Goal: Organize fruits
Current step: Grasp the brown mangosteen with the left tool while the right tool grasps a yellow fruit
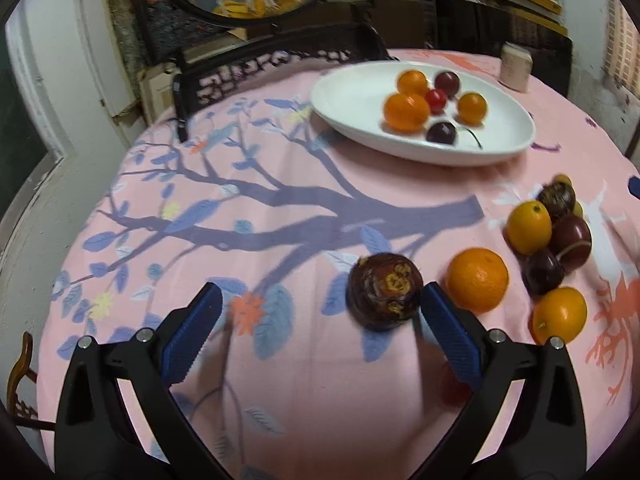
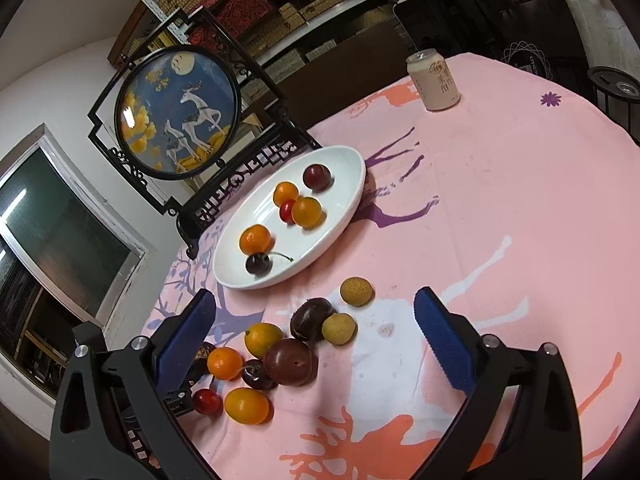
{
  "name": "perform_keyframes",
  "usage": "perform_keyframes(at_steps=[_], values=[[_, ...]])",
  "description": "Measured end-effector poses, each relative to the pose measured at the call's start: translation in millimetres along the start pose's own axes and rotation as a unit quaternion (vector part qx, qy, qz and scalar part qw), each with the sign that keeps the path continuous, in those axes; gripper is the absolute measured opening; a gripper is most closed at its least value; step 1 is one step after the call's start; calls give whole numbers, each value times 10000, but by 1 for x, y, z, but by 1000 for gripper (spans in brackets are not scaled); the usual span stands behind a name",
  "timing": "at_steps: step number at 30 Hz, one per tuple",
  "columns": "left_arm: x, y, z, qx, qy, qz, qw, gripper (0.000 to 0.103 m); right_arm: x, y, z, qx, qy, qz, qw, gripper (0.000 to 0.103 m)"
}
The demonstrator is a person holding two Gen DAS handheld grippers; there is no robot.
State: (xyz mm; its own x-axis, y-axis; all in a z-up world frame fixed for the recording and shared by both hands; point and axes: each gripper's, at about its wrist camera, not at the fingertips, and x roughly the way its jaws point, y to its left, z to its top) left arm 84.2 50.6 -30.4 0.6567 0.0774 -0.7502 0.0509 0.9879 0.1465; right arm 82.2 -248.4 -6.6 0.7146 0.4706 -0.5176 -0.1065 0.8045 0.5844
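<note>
A white oval dish (image 1: 508, 148) (image 2: 348, 184) holds several small oranges, dark plums and a red cherry tomato. Loose fruit lies on the pink cloth: a dark brown water chestnut (image 1: 385, 291), an orange (image 1: 477, 279), a plum (image 2: 288, 361), kumquats (image 2: 263, 338), cherries and two pale longans (image 2: 357, 290). My left gripper (image 1: 320, 312) is open, low over the cloth; the water chestnut sits just inside its right finger (image 1: 448, 332). My right gripper (image 2: 316, 328) is open and empty, above the fruit pile.
A pale drink can (image 2: 434, 80) (image 1: 516, 66) stands at the far side of the round table. A black-framed round deer screen (image 2: 176, 112) stands behind the dish at the table's edge. Shelves and a window lie beyond.
</note>
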Motion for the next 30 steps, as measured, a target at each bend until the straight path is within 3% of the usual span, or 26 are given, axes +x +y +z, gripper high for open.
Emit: perform_keyframes(at_steps=[4, 8, 16, 21, 22, 25, 30], values=[[7, -3, 0, -5, 110, -243, 9996, 101, 2, 1, -1, -25, 41, -22, 10000, 100], [19, 9, 1, -389, 372, -677, 9962, 101, 6, 2, -2, -75, 137, -85, 9998, 100], [14, 7, 2, -331, 261, -397, 9983, 101, 11, 1, -4, -130, 224, -226, 9994, 100], [21, 13, 2, -541, 401, -544, 9962, 101, 27, 3, -7, -245, 703, -212, 9970, 100], [20, 12, 2, -526, 397, -521, 9965, 101, 29, 1, -7, -183, 749, -200, 9968, 97], [20, 12, 2, -532, 402, -518, 9964, 101, 38, -7, -5, 35, 914, -70, 9958, 66], [20, 12, 2, -531, 402, -516, 9964, 101, 52, -23, -2, 496, 1148, -23, 9921, 49]])
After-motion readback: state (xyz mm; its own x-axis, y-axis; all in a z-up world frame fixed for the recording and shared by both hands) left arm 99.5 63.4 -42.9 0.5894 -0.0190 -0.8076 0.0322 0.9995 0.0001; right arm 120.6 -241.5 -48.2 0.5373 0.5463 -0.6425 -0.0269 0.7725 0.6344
